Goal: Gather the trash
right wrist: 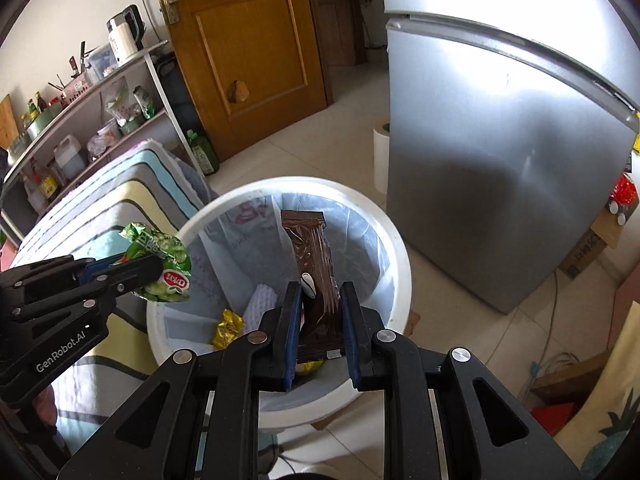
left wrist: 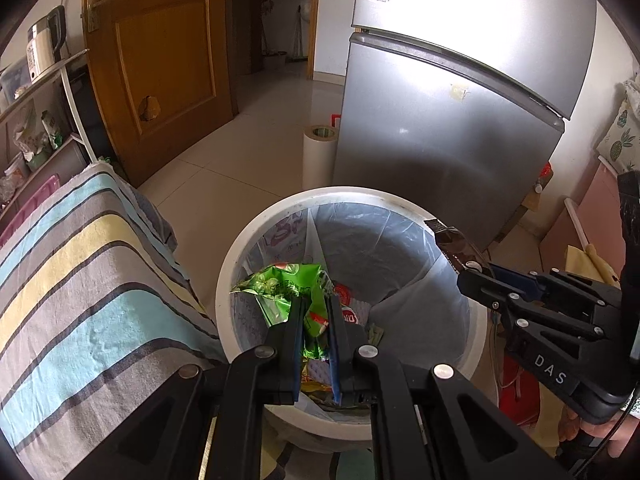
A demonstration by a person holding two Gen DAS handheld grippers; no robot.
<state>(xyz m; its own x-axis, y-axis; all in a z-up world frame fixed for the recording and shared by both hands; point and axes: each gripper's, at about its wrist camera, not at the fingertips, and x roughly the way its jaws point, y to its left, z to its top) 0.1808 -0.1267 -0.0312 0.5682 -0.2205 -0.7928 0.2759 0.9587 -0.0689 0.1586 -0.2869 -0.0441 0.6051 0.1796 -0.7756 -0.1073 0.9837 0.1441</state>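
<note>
Two hand-held grippers poised over a white bin point(right wrist: 400, 264) lined with a translucent bag, standing on the tiled floor between a striped cloth point(left wrist: 80, 280) and a grey refrigerator point(left wrist: 448, 128). The left gripper point(left wrist: 316, 312) has its jaws pinched nearly together on a crumpled green snack wrapper point(left wrist: 280, 284); seen from the right wrist view, this wrapper hangs at the bin's near-left rim, partly over the cloth rather than the opening. The right gripper point(right wrist: 320, 304) has its jaws set a little apart, clamped on the lower end of a brown bar wrapper point(right wrist: 312, 264), which is held above the middle of the bin.

Orientation: the brown wrapper's long axis runs along the fingers, its crimped free end pointing away from the hand towards the bin's far wall and tilted downward. The green wrapper is too crumpled to show a clear axis; its bulk projects beyond the fingertips.

Risks, as judged: released here, the green wrapper could catch the rim and slide onto the cloth, being light and off-centre; either foil might cling to a pad; the loose liner could fold under falling pieces; the two grippers, close together, might collide
</note>
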